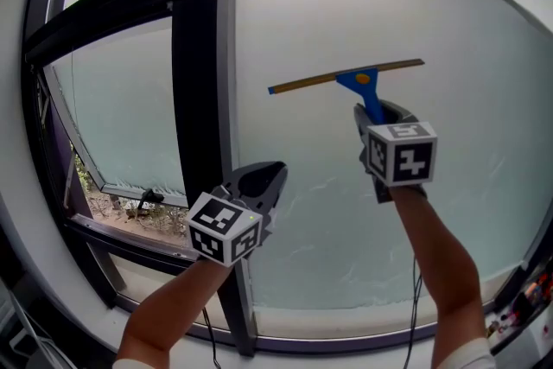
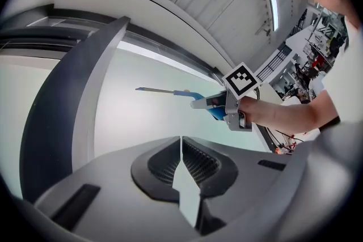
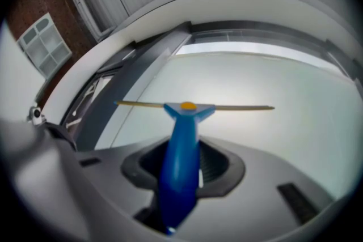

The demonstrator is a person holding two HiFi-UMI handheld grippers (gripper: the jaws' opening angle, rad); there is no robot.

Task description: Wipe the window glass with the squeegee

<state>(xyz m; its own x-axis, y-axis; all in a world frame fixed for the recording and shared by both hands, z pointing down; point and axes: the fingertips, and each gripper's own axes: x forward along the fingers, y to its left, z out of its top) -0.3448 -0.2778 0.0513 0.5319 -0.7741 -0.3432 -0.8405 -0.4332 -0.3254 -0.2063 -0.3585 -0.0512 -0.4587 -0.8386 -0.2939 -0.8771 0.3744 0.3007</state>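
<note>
A squeegee (image 1: 363,80) with a blue handle and a long brass-coloured blade is held up in front of the frosted window glass (image 1: 449,39). My right gripper (image 1: 373,118) is shut on the squeegee handle (image 3: 180,161), and the blade (image 3: 193,105) lies level, whether touching the pane I cannot tell. My left gripper (image 1: 259,182) hangs lower and to the left, by the dark window post (image 1: 200,56), shut with nothing between its pads (image 2: 181,162). From the left gripper view the squeegee (image 2: 170,92) and the right gripper (image 2: 227,106) show off to the right.
The dark vertical post splits the glass; an opened sash (image 1: 121,117) stands at the left with plants outside below it. A white sill (image 1: 285,326) runs along the bottom. Water streaks (image 1: 328,212) mark the lower pane. Cluttered benches (image 2: 312,59) lie behind the person.
</note>
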